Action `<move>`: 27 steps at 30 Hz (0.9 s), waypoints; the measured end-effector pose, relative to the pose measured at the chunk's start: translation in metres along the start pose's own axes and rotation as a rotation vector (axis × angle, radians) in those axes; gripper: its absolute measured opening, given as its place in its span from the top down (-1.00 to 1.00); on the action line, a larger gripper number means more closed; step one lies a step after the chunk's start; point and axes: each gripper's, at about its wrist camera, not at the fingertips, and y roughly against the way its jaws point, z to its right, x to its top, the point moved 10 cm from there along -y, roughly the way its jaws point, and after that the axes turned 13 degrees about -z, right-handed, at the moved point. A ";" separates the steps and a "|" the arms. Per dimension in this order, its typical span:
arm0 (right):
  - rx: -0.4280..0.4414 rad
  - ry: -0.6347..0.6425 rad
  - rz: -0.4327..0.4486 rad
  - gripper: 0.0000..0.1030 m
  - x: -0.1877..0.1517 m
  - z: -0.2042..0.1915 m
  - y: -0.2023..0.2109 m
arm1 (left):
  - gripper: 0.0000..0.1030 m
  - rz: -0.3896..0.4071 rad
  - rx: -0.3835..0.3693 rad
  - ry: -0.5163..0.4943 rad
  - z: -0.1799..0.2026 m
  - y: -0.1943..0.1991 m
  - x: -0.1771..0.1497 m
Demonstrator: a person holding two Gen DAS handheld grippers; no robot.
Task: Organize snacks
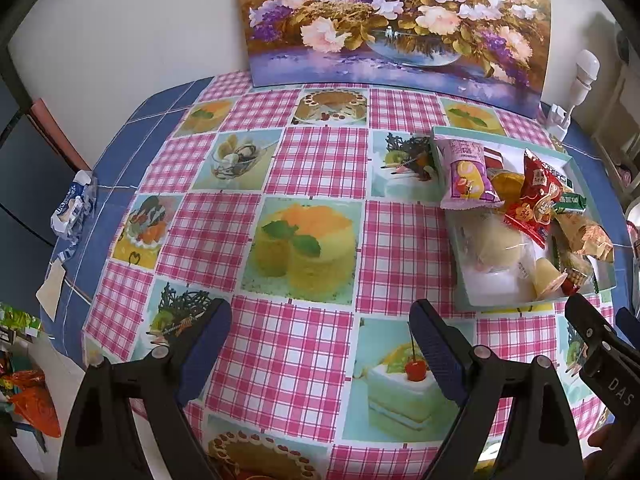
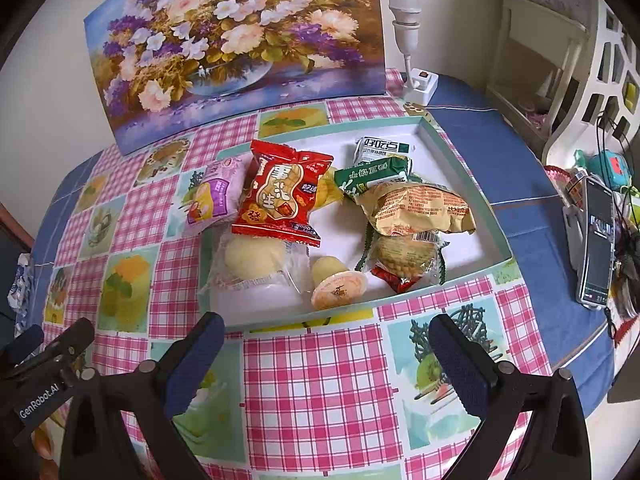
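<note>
A shallow teal-rimmed white tray [image 2: 472,184] [image 1: 452,132] sits on the table, holding several snacks: a red peanut packet [image 2: 282,194] [image 1: 536,192], a purple bun packet [image 2: 214,196] [image 1: 466,174] leaning over its left rim, a pale bun in clear wrap [image 2: 252,260] [image 1: 496,240], a jelly cup [image 2: 338,286] [image 1: 548,280], a tan crinkled packet [image 2: 420,208] and green packets [image 2: 374,174]. My left gripper [image 1: 322,344] is open and empty over the tablecloth, left of the tray. My right gripper [image 2: 326,356] is open and empty just in front of the tray.
A flower painting [image 1: 396,20] leans against the wall at the back. A lamp on a white base [image 2: 416,80] stands at the back right. A phone on a stand [image 2: 598,240] is at the right edge. A blue-white wrapper [image 1: 74,206] lies at the table's left edge.
</note>
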 end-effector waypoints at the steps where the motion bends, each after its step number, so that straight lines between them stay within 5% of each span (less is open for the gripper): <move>1: 0.000 -0.001 0.000 -1.00 0.000 0.000 0.000 | -0.76 -0.003 0.001 -0.001 0.000 -0.001 0.000; 27: -0.018 0.013 -0.009 -1.00 0.004 -0.002 -0.006 | -0.76 -0.032 0.017 0.017 -0.009 -0.008 0.004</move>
